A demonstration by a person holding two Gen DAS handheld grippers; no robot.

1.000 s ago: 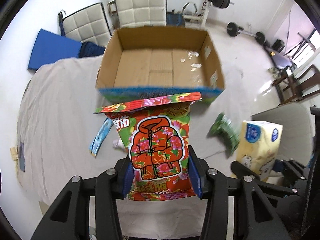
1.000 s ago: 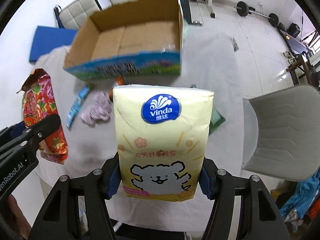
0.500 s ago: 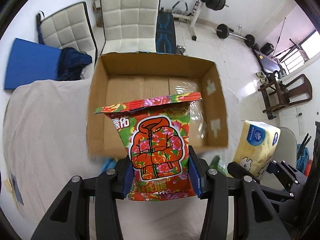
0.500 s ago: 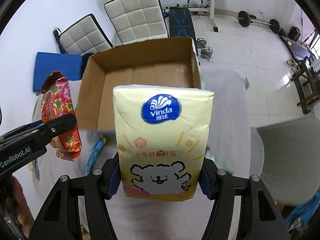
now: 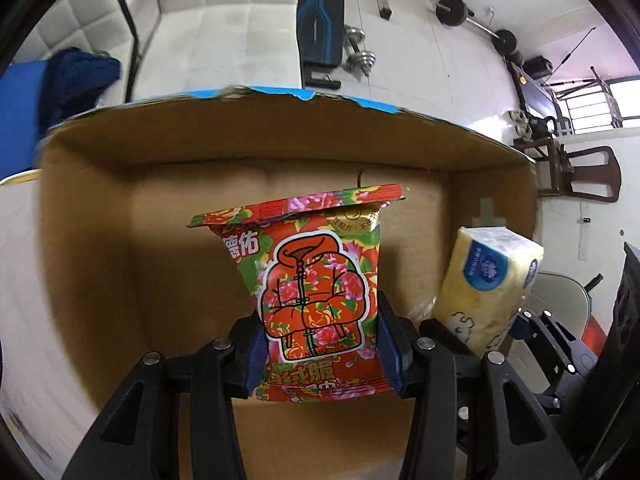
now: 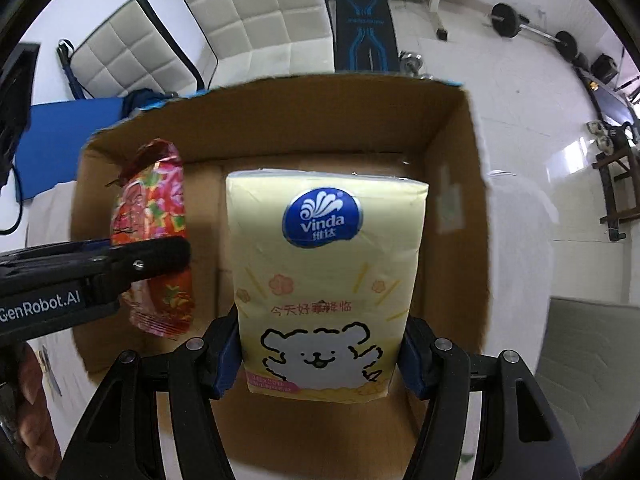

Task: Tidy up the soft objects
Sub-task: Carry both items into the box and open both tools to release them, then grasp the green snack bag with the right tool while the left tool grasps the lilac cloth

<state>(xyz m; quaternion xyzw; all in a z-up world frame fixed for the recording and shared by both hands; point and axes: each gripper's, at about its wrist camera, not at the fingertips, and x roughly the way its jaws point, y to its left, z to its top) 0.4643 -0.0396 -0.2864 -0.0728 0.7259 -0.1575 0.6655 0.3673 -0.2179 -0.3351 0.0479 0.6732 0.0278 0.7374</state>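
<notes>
left gripper [image 5: 320, 344]: jaws clamped on the lower half of the red floral snack bag [image 5: 316, 280], one blue pad on each side edge, bag standing upright with its crimped top edge pointing away from the wrist
right gripper [image 6: 320, 360]: jaws squeezed onto the bottom of the yellow tissue pack [image 6: 324, 272], Vinda logo up top, bear print down by the pads
cardboard box [image 5: 140, 240]: open top, brown floor looks bare as far as either camera shows, blue printed outside peeking along the far rim
where the stuff is: both items hang over the box opening, snack bag toward the left part, tissue pack to its right near the right wall; can't tell how far above the floor they are
key relation: box floor lies straight ahead of both sets of jaws, and each item's long axis runs along the fingers, so they'd go in end first
spacing: from the right wrist view the two items sit side by side, near but not touching
nearer hand: pretty much even, neither looks clearly deeper in
guess at next step: probably lower and let go, both look ready to drop
watch out: tissue pack is close to the right wall, might catch it
</notes>
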